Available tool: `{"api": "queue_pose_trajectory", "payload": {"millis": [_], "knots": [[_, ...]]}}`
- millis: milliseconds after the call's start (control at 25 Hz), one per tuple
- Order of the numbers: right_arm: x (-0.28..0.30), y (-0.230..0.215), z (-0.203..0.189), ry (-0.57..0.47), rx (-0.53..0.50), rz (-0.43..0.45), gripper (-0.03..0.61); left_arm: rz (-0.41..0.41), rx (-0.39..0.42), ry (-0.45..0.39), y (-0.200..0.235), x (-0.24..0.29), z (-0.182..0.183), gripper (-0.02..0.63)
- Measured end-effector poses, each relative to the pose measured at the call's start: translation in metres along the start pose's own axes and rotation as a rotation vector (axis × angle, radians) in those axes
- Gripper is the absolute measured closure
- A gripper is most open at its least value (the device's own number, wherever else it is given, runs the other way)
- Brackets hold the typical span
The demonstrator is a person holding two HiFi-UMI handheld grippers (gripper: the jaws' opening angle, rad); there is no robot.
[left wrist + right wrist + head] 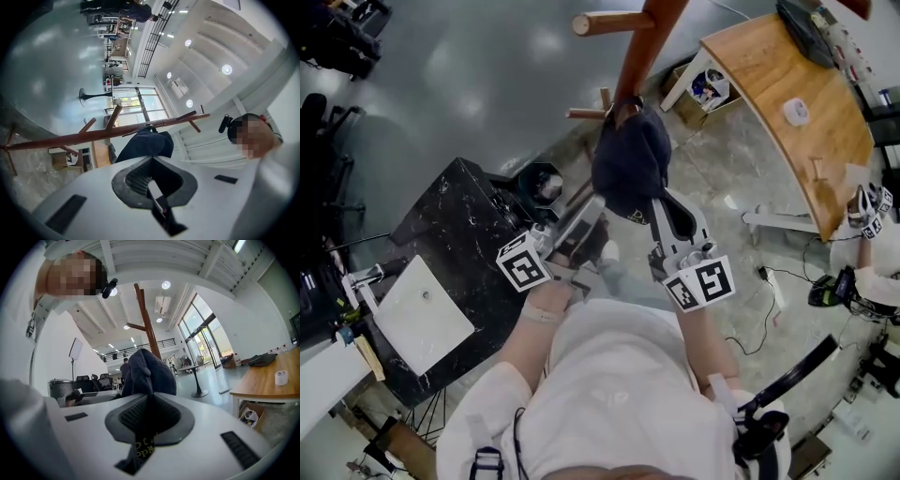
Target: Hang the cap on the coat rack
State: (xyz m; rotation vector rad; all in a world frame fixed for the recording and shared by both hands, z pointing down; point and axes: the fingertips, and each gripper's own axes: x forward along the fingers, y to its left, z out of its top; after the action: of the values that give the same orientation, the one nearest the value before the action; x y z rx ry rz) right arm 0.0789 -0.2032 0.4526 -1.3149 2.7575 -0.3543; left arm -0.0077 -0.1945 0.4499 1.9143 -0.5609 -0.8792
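Observation:
A dark navy cap (628,159) hangs between both grippers, right against the brown wooden coat rack (642,52), just below one of its short pegs (586,113). My left gripper (592,208) is shut on the cap's lower left edge, and a dark strip of it runs down between the jaws. My right gripper (661,208) is shut on the lower right edge. In the left gripper view the cap (145,145) bulges beyond the gripper (152,185), in front of the rack's pole (93,135). In the right gripper view the cap (147,373) rises from the gripper (149,420), with printed fabric in the jaws, before the rack (145,319).
A curved wooden table (787,84) with a tape roll (796,111) stands at the right, a cardboard box (708,89) under it. A black cabinet (459,225) with a white board (422,314) is at the left. Another person (862,244) is at the right edge.

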Motion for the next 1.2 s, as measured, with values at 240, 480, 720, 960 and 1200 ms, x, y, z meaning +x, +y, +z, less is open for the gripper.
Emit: {"api": "queue_pose_trajectory", "payload": {"millis": [240,480,720,960,1200], "knots": [[0.000,-0.013,-0.023,0.021,0.046,-0.025,0.534,0.022,-0.022,0.018,0.018,0.000,-0.012,0.606],[0.004,-0.016,-0.032,0.001,0.042,-0.021,0.532,0.036,-0.048,0.031,0.035,-0.004,-0.021,0.606],[0.007,-0.015,-0.040,-0.005,0.008,-0.024,0.532,0.042,-0.072,0.055,0.047,-0.002,-0.030,0.606],[0.003,-0.016,-0.059,0.031,0.005,-0.052,0.532,0.056,-0.088,0.079,0.058,-0.005,-0.038,0.606],[-0.003,-0.028,-0.087,0.077,0.028,-0.091,0.532,0.080,-0.105,0.102,0.074,-0.008,-0.049,0.606]]}}
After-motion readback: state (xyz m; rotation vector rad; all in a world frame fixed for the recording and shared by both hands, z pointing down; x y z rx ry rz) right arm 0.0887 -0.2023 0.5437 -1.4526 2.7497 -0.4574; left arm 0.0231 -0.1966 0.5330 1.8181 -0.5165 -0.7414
